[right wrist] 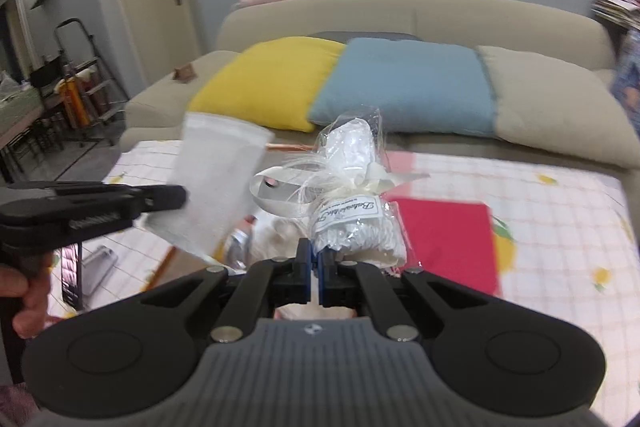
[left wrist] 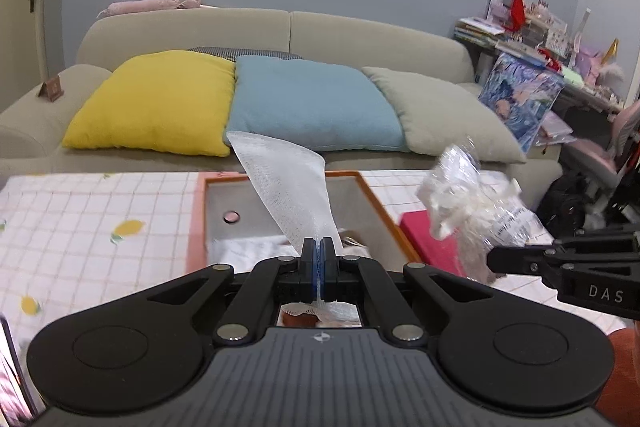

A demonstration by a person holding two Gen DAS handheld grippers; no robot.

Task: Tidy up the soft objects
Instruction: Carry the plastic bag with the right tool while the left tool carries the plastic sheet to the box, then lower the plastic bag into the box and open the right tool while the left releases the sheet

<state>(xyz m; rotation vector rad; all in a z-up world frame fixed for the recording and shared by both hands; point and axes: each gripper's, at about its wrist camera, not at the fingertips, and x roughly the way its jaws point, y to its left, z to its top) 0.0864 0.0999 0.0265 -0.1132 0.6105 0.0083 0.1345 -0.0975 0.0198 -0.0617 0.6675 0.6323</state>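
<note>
My left gripper (left wrist: pixel 319 247) is shut on a white mesh cloth (left wrist: pixel 286 187) and holds it up above the orange-rimmed tray (left wrist: pixel 384 211). The same cloth (right wrist: pixel 216 183) shows at the left of the right wrist view, held by the left gripper (right wrist: pixel 180 197). My right gripper (right wrist: pixel 315 255) is shut on a clear plastic packet of white soft material with a ribbon and label (right wrist: pixel 352 187), lifted above the table. That packet (left wrist: pixel 472 203) shows at the right in the left wrist view, with the right gripper (left wrist: pixel 494 261) beneath it.
The tray holds more white items (left wrist: pixel 248 247). A red flat pad (right wrist: pixel 448 239) lies on the checked lemon-print tablecloth (left wrist: pixel 100 219). A sofa with yellow (left wrist: pixel 160 103), blue (left wrist: pixel 316 103) and grey-green cushions (left wrist: pixel 444 111) stands behind the table. A phone (right wrist: pixel 74 275) lies at the left.
</note>
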